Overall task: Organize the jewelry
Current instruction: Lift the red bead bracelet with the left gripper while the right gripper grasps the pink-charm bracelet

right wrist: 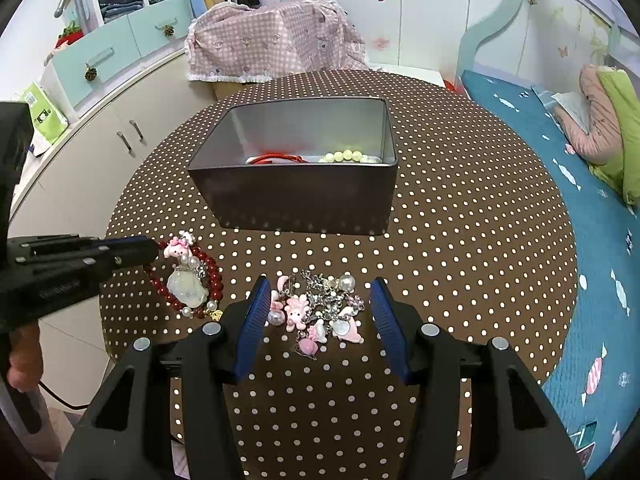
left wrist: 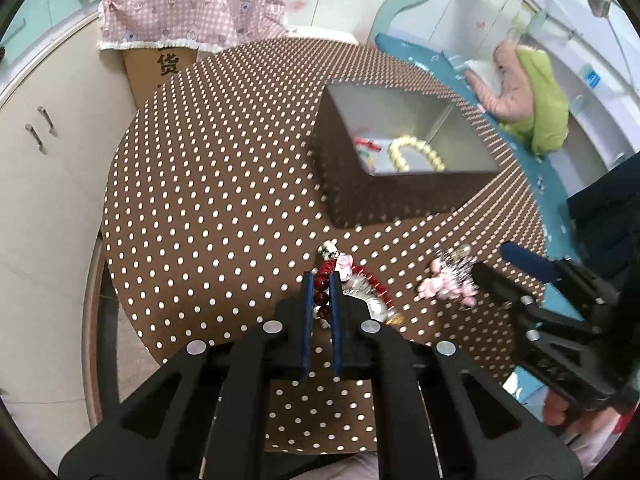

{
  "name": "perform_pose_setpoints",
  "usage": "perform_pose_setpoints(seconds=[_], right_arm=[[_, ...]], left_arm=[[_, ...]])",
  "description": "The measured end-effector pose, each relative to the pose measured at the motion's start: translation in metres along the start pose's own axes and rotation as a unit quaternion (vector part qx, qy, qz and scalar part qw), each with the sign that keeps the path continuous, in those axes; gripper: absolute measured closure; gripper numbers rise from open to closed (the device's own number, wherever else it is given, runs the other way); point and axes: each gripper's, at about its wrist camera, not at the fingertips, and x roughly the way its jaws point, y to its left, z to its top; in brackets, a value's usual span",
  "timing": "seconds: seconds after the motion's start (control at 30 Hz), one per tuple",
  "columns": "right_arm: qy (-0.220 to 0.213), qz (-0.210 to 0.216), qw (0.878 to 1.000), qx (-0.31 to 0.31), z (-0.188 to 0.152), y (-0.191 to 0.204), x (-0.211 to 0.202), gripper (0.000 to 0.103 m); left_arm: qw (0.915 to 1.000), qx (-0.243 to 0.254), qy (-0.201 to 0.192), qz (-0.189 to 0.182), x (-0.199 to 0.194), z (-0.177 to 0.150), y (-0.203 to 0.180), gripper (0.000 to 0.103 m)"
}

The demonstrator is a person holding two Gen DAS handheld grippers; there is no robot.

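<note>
Jewelry sits split on the round brown polka-dot table (right wrist: 460,208): the left gripper (left wrist: 321,280) is clamped on the red bead bracelet (right wrist: 214,276) at near left, while the right gripper (right wrist: 320,300) hangs open over a pink charm chain (right wrist: 316,312) near centre. Beyond, the grey tin box (right wrist: 296,196) holds a pale bead bracelet (right wrist: 344,156). Teal bed (right wrist: 560,184) right, white cabinet (right wrist: 100,152) left, pink checked cloth (right wrist: 272,44) far back.
</note>
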Motion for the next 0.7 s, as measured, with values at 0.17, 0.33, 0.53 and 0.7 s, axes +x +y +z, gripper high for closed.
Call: perform_pose_setpoints(seconds=[0.17, 0.33, 0.53, 0.7], right_arm=[[-0.008, 0.005, 1.000, -0.003, 0.004, 0.002, -0.004, 0.054], [-0.013, 0.020, 1.000, -0.006, 0.007, 0.005, -0.005, 0.054], [-0.010, 0.033, 0.999, -0.018, 0.008, 0.011, -0.002, 0.054], [-0.001, 0.055, 0.998, -0.040, 0.014, 0.024, 0.011, 0.062]], left_arm=[[0.9993, 0.006, -0.023, -0.029, -0.020, 0.012, -0.004, 0.096], [0.9983, 0.014, -0.043, -0.037, -0.033, 0.024, -0.012, 0.096], [0.9966, 0.019, -0.067, -0.044, -0.051, 0.031, -0.018, 0.096], [0.9965, 0.014, -0.077, -0.030, -0.057, 0.031, -0.010, 0.096]])
